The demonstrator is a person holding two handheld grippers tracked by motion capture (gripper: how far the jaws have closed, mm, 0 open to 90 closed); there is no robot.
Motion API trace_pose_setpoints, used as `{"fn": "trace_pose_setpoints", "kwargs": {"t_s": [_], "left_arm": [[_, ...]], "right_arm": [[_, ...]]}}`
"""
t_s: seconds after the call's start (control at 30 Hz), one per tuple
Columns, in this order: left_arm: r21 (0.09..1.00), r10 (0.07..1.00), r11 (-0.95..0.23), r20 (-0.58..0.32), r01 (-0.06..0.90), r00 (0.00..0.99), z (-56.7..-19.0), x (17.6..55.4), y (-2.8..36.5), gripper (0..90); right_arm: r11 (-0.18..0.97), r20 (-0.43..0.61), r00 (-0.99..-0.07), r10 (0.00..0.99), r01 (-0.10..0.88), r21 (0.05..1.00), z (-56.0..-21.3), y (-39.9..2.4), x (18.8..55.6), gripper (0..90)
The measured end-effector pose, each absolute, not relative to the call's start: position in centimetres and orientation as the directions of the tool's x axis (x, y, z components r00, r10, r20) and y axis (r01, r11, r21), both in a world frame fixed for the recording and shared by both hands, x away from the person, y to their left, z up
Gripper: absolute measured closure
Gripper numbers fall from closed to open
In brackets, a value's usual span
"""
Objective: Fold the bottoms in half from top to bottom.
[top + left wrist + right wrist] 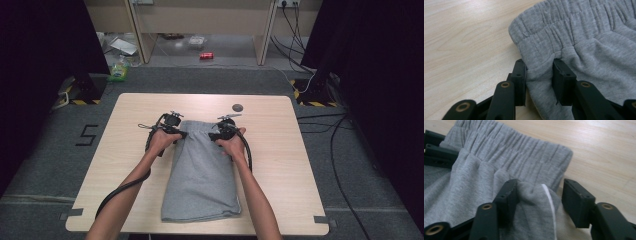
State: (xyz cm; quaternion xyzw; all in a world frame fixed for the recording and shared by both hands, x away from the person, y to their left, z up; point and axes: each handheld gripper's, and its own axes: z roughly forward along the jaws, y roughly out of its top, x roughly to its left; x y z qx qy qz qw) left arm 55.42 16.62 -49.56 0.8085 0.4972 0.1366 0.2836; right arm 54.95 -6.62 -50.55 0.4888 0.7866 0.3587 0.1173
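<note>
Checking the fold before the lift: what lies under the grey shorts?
Under the grey shorts the light wooden table shows all round. Whatever lies directly beneath the fabric is covered and cannot be seen.

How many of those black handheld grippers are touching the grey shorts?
2. The left gripper pinches the grey fabric shorts at the waistband's left corner; the right gripper is at its right corner.

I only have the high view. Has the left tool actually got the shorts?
Observer: Yes. The left tool is pinched shut on a fold of the grey shorts, just below the waistband.
Operator: And the right?
Observer: The right tool is open. Fabric bunches against one jaw, and the other jaw stands clear of it.
Operator: Anything else in there?
Observer: A white strip shows on the bunched fabric between its jaws.
</note>
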Motion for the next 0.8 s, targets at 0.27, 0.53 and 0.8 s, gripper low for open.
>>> {"fn": "trace_pose_setpoints", "kwargs": {"t_s": [0.27, 0.53, 0.8], "left_arm": [[0.6, 0.881, -0.342, -0.063, 0.723, 0.469, -49.6, 55.4, 16.6, 65.3], [0.605, 0.862, -0.358, -0.08, 0.711, 0.501, -49.3, 55.5, 17.0, 70.2], [0.674, 0.846, -0.326, -0.105, 0.663, 0.523, -45.0, 56.2, 17.6, 72.2]], "right_arm": [[0.248, 0.213, -0.499, 0.84, 0.703, 0.667, -50.6, -6.5, 55.1, 68.9], [0.236, 0.223, -0.501, 0.836, 0.697, 0.677, -50.2, -6.7, 55.0, 77.5], [0.181, 0.242, -0.502, 0.83, 0.654, 0.735, -47.8, -7.6, 55.8, 78.8]]}}
